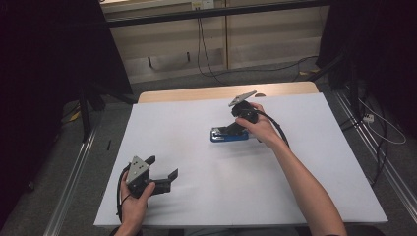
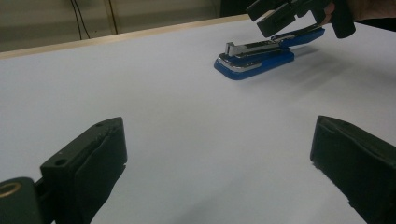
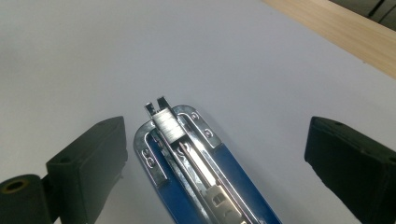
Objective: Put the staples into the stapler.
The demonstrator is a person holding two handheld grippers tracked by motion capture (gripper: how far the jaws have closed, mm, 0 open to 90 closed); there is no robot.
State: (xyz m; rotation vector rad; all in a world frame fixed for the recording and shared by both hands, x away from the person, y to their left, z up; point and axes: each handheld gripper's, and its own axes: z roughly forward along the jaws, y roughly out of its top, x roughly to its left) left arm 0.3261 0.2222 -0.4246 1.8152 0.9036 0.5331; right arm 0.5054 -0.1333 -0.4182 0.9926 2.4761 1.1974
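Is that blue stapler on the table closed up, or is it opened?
Opened. The blue stapler lies flat with its metal staple channel bared, a strip of staples showing at its front end; no top cover lies over it.

**Three cameras around one stapler**

The high view looks forward and down from the near side of the table (image 1: 196, 206), the blue stapler (image 1: 229, 134) mid-table. The left gripper view sits low, well back from the stapler (image 2: 254, 58). The right gripper view hangs close above the stapler (image 3: 187, 158). All three share it.

The stapler (image 1: 229, 133) is blue with silvery metal, on a white table (image 1: 196, 191) with a seemingly pale-wood edge.
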